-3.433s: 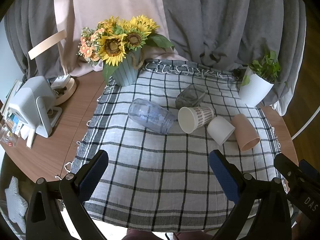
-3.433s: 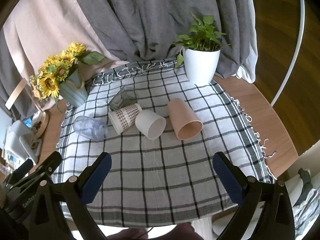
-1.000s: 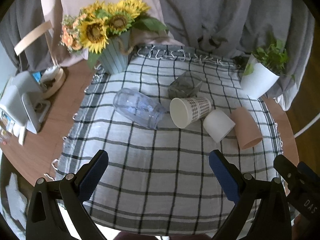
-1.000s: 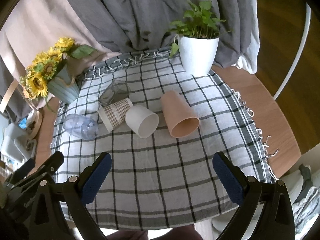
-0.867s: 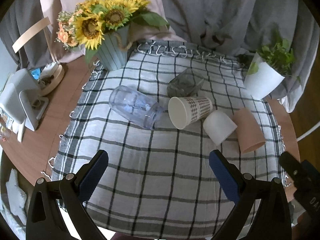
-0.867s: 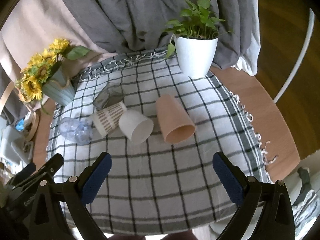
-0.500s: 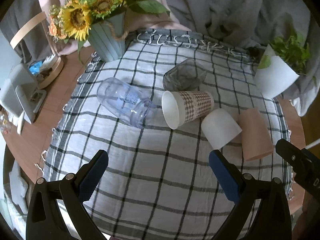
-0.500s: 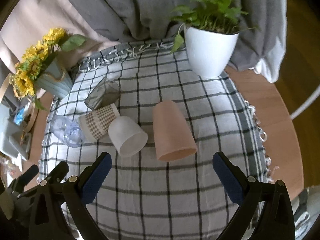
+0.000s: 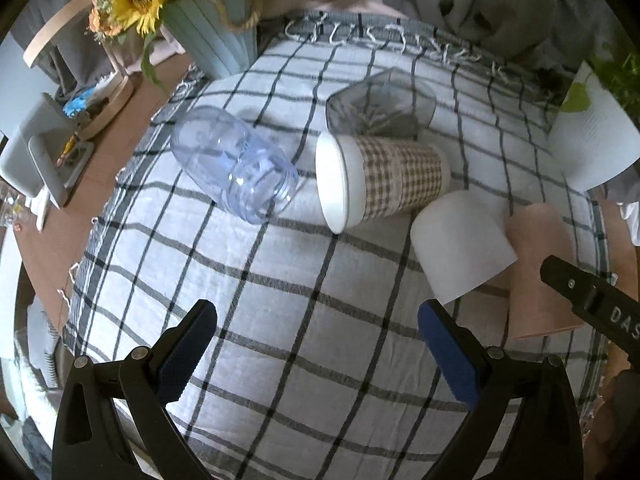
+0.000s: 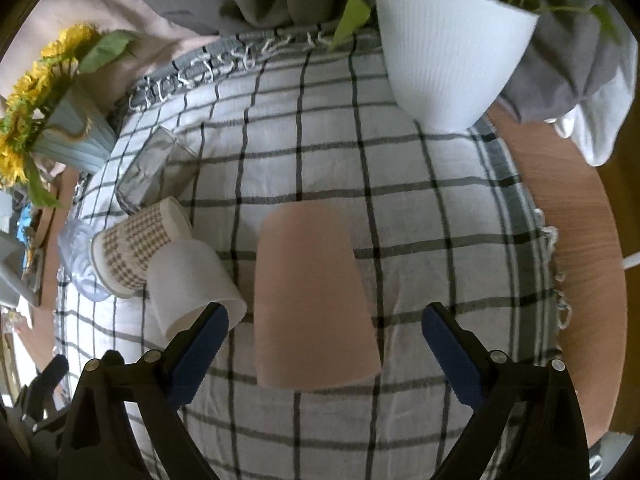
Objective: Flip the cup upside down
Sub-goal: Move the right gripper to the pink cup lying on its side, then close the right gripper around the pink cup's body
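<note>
Several cups lie on their sides on a checked cloth (image 9: 280, 300). A pink cup (image 10: 312, 300) lies with its mouth toward me, between the open fingers of my right gripper (image 10: 324, 340); it also shows in the left wrist view (image 9: 540, 264). Left of it lie a white cup (image 10: 192, 284) (image 9: 460, 240), a checked paper cup (image 9: 384, 180) (image 10: 136, 248), a clear plastic jar (image 9: 232, 164) and a grey glass (image 9: 380, 104). My left gripper (image 9: 316, 336) is open and empty above bare cloth, short of the cups.
A white plant pot (image 10: 448, 56) stands at the back right of the cloth. A sunflower vase (image 9: 212, 32) stands at the back left. The wooden table (image 10: 576, 216) shows beyond the cloth's right edge. Grey curtains hang behind. Small devices (image 9: 40, 152) sit at the far left.
Both grippers have moved forward and down toward the cups. My right gripper now straddles the pink cup, which looks much larger. The cups have not moved.
</note>
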The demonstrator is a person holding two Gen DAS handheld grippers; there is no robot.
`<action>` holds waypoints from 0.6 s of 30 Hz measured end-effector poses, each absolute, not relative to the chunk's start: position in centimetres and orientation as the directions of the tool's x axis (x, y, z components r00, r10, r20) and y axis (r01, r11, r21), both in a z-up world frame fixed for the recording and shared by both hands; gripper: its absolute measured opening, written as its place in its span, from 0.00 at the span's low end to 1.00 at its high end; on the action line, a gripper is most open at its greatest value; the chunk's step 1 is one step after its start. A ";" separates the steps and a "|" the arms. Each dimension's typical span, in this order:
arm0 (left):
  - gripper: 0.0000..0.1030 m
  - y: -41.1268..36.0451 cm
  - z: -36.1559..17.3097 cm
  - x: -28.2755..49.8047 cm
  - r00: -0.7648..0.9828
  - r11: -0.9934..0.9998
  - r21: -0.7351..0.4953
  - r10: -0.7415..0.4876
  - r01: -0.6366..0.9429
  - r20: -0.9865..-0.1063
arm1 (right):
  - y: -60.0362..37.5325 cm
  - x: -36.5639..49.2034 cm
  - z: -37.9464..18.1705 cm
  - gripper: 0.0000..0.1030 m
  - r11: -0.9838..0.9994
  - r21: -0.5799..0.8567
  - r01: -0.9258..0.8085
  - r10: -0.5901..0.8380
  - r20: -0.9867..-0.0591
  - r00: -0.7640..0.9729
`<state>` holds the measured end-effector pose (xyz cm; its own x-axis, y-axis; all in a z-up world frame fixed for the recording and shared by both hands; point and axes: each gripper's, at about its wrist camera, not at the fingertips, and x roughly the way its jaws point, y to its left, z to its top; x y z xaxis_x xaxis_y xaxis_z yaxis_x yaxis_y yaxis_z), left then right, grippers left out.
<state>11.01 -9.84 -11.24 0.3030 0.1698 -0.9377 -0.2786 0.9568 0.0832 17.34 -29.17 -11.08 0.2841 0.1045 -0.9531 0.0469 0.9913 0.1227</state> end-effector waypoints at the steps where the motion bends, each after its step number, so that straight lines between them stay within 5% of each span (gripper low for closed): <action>1: 1.00 -9.9 -11.5 11.0 0.299 0.956 0.086 0.173 -0.282 -0.938 | -29.2 17.6 -11.5 0.92 0.991 0.124 0.046 0.106 -0.956 0.275; 14: 1.00 -9.5 -12.7 11.5 0.267 0.947 0.124 0.207 -0.298 -0.941 | -29.0 18.5 -14.8 0.86 0.983 0.178 0.042 0.166 -0.964 0.206; 18: 1.00 -9.2 -12.4 11.3 0.276 0.945 0.117 0.205 -0.305 -0.939 | -29.0 18.5 -15.8 0.72 0.965 0.257 0.050 0.245 -0.953 0.177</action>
